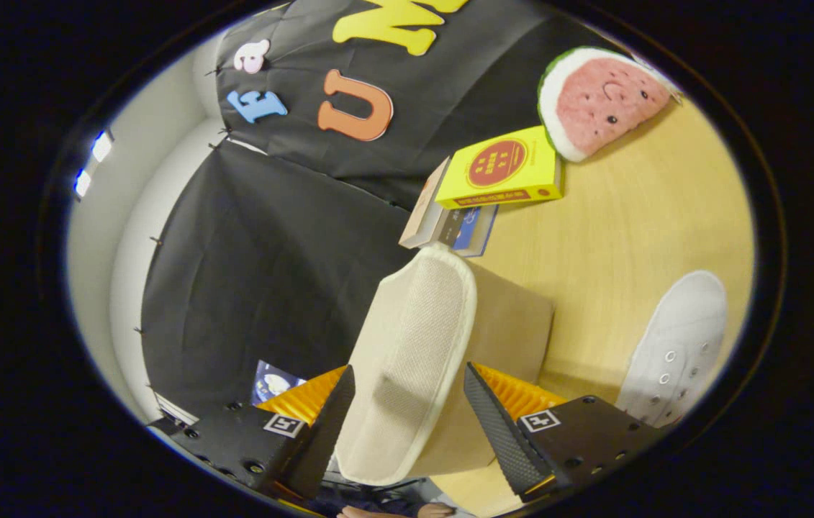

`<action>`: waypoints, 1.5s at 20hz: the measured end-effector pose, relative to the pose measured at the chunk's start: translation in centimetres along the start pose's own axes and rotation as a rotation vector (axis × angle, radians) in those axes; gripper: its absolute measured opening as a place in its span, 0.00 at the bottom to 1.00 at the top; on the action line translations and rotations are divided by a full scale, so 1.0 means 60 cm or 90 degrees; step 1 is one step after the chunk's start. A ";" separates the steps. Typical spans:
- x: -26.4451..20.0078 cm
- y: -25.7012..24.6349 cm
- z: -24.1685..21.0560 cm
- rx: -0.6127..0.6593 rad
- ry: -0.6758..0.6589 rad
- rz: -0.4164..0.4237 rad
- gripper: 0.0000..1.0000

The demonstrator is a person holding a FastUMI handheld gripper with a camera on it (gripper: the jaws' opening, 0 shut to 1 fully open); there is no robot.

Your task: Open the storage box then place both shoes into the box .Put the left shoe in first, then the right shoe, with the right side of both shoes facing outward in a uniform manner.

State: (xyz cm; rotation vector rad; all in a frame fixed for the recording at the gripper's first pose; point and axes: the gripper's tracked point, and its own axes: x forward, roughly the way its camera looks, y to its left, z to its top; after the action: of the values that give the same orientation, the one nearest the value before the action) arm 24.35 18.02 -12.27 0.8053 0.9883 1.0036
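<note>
The gripper [407, 403] is rolled sideways, so the wooden surface [615, 237] appears tilted. The fingers stand apart on either side of the storage box lid [414, 345], a cream fabric panel raised edge-on; whether both press on it cannot be told. The raised lid exposes the tan storage box [514, 324] for loading. 1 white shoe [680, 352] lies beside the box, within reach. Beyond it lie stacked books [500, 173] and a watermelon plush [601, 101].
</note>
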 end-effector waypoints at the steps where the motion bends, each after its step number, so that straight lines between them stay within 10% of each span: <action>1: 0.004 -0.003 -0.003 0.003 0.011 0.001 0.92; 3: 0.010 0.002 -0.004 0.014 0.020 0.018 0.92; 6: 0.005 0.000 -0.009 0.035 0.020 0.006 0.64; 15: -0.005 0.007 -0.002 0.059 0.004 -0.024 0.22; 30: -0.025 0.180 0.031 0.046 -0.045 -0.079 0.00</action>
State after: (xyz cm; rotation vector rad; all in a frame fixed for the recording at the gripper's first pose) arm 22.52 20.12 -1.56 0.8238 1.0053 0.8319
